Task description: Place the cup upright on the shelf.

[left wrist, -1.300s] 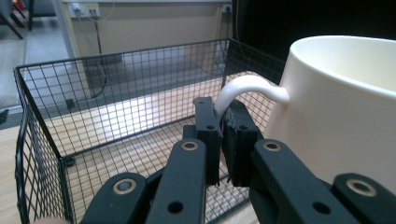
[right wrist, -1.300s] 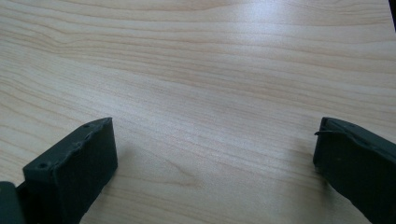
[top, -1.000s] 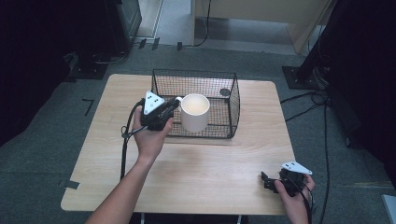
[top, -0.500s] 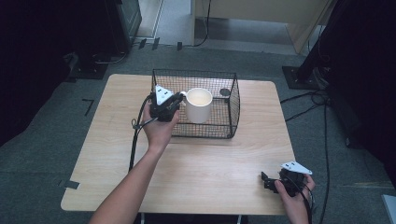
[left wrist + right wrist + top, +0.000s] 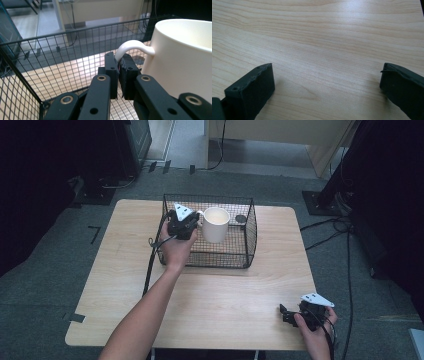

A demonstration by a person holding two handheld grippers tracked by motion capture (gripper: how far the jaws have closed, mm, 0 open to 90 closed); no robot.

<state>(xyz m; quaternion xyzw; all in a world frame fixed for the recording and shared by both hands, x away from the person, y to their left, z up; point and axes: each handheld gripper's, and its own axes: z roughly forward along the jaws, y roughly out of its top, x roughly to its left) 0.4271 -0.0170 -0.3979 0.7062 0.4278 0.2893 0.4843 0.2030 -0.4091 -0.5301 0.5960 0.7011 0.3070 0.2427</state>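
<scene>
A white mug point(image 5: 215, 224) hangs over the black wire basket point(image 5: 247, 237) at the table's far middle, lifted by its handle point(image 5: 130, 46). My left gripper point(image 5: 192, 226) is shut on that handle, jaws pressed together around it in the left gripper view point(image 5: 119, 72). The mug's body point(image 5: 182, 57) bulks at the right of that view, with the basket's mesh point(image 5: 62, 57) behind. My right gripper point(image 5: 286, 314) rests at the table's near right corner, open. Its two jaws stand wide apart over bare wood in the right gripper view point(image 5: 325, 82).
A small dark round object point(image 5: 240, 219) lies inside the basket at its far right. The wooden table point(image 5: 125, 285) has bare surface in front of the basket. Cables point(image 5: 345, 245) trail across the floor on the right.
My left gripper has carried the mug up and to the right, further over the basket. The right gripper has stayed put.
</scene>
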